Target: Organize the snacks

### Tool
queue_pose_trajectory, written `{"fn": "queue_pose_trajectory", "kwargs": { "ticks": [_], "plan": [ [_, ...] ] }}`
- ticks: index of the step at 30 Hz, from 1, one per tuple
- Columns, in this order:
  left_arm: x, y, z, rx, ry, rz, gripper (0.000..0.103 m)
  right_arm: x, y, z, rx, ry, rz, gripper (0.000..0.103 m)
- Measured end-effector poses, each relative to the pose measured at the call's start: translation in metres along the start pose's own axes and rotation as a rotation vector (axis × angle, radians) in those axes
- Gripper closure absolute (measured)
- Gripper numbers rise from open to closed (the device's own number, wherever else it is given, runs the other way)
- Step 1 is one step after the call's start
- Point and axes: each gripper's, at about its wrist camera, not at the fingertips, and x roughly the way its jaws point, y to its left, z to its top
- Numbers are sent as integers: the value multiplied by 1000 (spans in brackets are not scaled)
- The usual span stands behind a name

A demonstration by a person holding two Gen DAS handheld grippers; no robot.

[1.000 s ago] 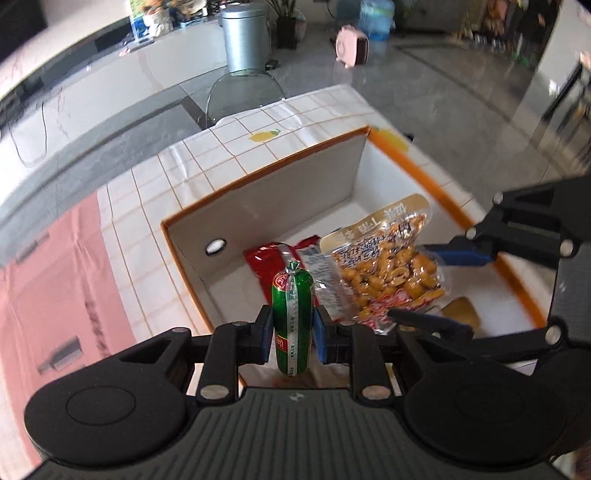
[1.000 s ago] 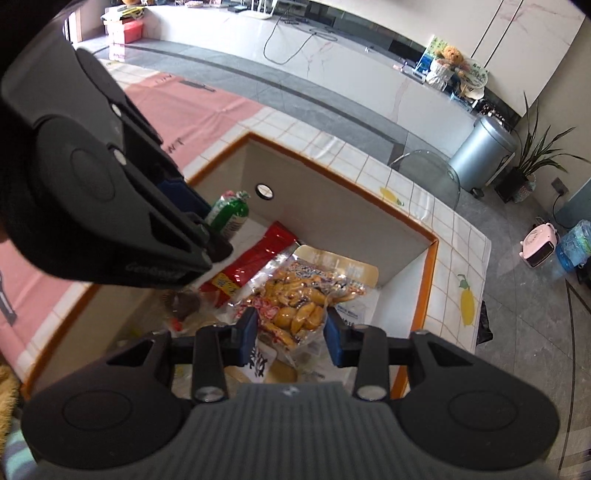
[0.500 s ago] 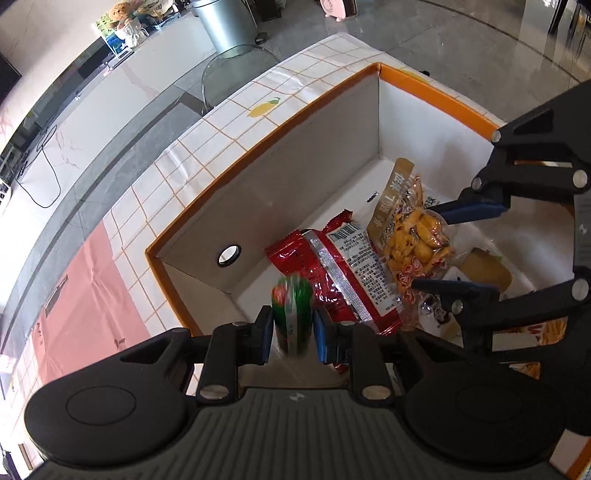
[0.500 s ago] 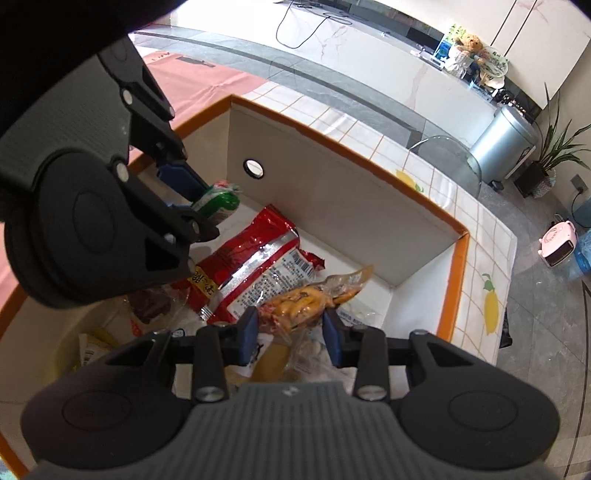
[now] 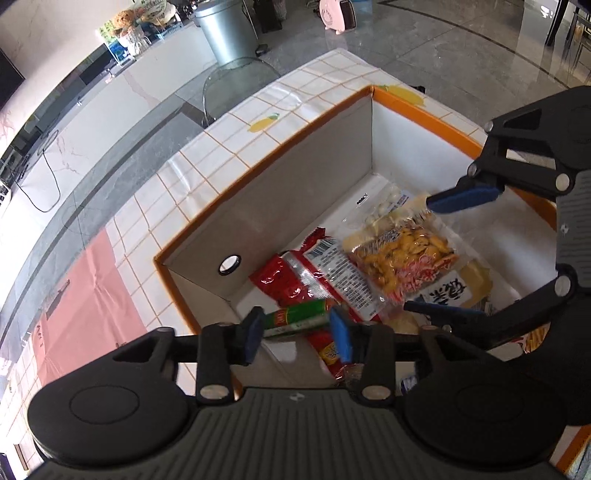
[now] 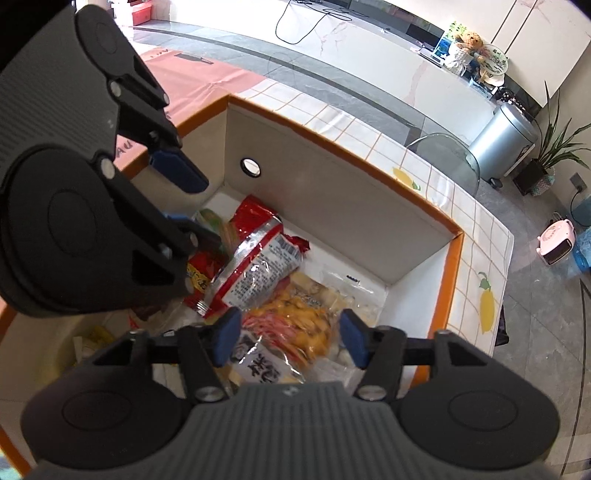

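A white box with an orange rim [image 5: 424, 110] [image 6: 332, 146] holds the snacks. My left gripper [image 5: 297, 338] [image 6: 184, 199] hangs over the box's near corner, its jaws opening. A green sausage stick [image 5: 295, 317] lies crosswise and blurred between the pads, loose. My right gripper [image 6: 290, 341] [image 5: 454, 254] is also opening above a clear bag of yellow snacks [image 5: 406, 258] [image 6: 303, 325]. That bag rests on the packs below and is not pinched. A red packet [image 5: 295, 273] [image 6: 258, 258] lies beside it.
More packs lie under the yellow bag, one with a white label [image 5: 447, 291]. The box stands on a tiled lemon-print cloth [image 5: 229, 162] next to a pink cloth [image 5: 85, 295]. Beyond the table are a clear chair [image 5: 236, 85] and a metal bin [image 5: 225, 29].
Both grippers sank into the box and their jaws parted. The green sausage tipped from upright to crosswise. The yellow bag dropped from the right pads onto the packs.
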Motion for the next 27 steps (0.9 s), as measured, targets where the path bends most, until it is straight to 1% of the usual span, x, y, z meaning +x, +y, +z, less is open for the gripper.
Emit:
{"fn": "queue_pose_trajectory", "kwargs": {
  "ticks": [2, 4, 7, 9, 11, 14, 19, 22, 24, 27],
  "plan": [
    [-5, 2, 0, -6, -2, 0, 50, -3, -1, 1, 14, 2, 0, 34],
    [-13, 6, 0, -20, -6, -5, 50, -9, -4, 3, 31, 19, 27, 31],
    [-31, 13, -1, -40, -28, -19, 46, -20, -6, 7, 56, 42, 29, 29],
    [-43, 17, -4, -43, -45, -10, 45, -28, -6, 9, 77, 53, 32, 29],
    [-57, 20, -8, -48, -64, 3, 45, -41, -7, 9, 97, 53, 31, 29],
    [-81, 27, -18, -73, -101, -2, 45, -61, -2, 10, 113, 38, 14, 28],
    [-124, 36, -45, -111, -181, 11, 45, -102, 14, 6, 158, -8, 14, 28],
    [-150, 42, -68, -166, -231, 16, 45, -123, 27, 1, 203, -37, 9, 28],
    [-168, 46, -86, -197, -272, 16, 45, -136, 38, -5, 224, -79, 2, 28],
    [-191, 44, -116, -207, -351, 54, 45, -156, 66, -15, 221, -154, -61, 28]
  ]
}}
